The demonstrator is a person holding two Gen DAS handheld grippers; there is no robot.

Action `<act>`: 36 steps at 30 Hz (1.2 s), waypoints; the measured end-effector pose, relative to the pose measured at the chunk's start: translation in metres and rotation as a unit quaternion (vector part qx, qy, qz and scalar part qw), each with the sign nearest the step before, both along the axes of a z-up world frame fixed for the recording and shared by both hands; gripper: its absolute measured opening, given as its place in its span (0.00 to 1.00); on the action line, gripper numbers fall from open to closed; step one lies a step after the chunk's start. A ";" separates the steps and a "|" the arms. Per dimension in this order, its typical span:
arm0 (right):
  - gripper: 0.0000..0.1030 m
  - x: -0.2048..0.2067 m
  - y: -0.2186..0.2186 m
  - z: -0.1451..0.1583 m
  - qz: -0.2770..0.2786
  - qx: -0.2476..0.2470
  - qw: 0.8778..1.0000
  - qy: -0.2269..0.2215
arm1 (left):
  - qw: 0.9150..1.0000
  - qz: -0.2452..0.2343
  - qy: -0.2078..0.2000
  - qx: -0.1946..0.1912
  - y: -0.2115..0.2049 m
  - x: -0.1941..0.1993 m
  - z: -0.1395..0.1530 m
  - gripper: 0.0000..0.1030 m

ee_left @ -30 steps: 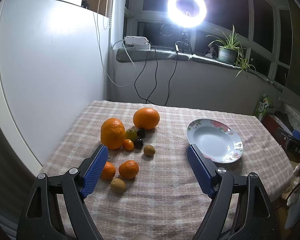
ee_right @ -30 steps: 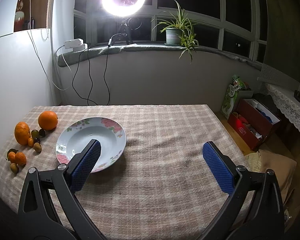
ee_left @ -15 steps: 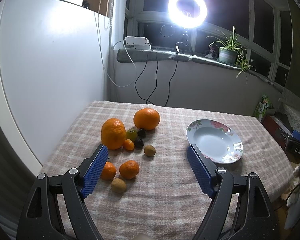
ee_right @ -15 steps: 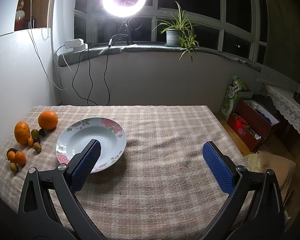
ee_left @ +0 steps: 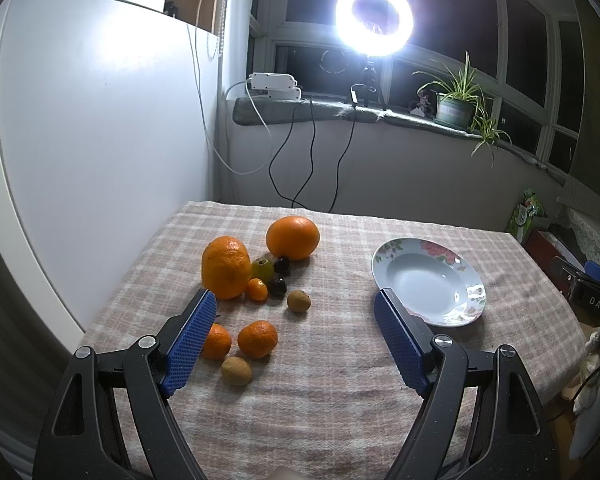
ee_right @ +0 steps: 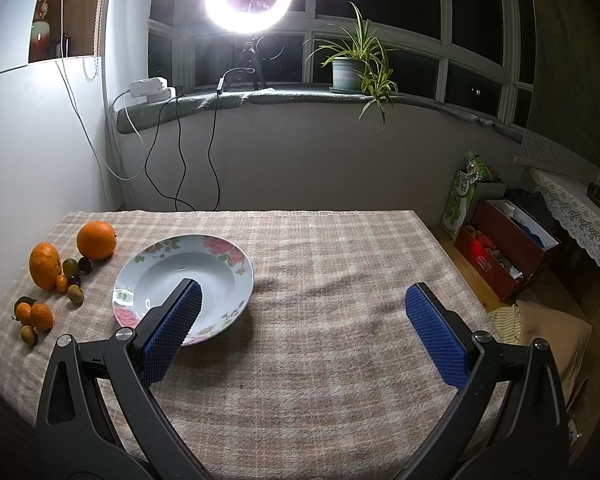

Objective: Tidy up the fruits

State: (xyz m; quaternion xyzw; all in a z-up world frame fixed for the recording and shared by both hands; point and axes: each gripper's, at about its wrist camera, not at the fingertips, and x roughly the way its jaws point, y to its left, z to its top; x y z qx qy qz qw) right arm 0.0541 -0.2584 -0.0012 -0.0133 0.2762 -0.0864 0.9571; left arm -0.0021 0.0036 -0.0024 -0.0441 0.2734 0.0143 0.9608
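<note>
Here, left gripper (ee_left: 296, 310) and right gripper (ee_right: 302, 306) wide apart, empty.

Black angular arms with silver screws carry blue, textured jaws.

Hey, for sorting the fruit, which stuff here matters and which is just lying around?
Part of the job:
- two large oranges
- small mandarins
- brown kiwis
- dark plums
- empty flowered plate

Just lying about:
- ring light
- potted plant
- power strip
- red box on the floor
</note>
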 end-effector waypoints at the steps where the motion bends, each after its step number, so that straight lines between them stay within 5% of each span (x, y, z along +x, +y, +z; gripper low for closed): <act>1: 1.00 0.000 0.000 0.000 0.000 0.000 1.000 0.000 | 1.000 0.000 0.000 0.000 0.000 0.000 0.000 0.79; 36: 1.00 0.001 0.002 -0.002 0.004 0.001 1.000 0.003 | 1.000 0.004 0.003 -0.002 0.002 -0.001 -0.003 0.79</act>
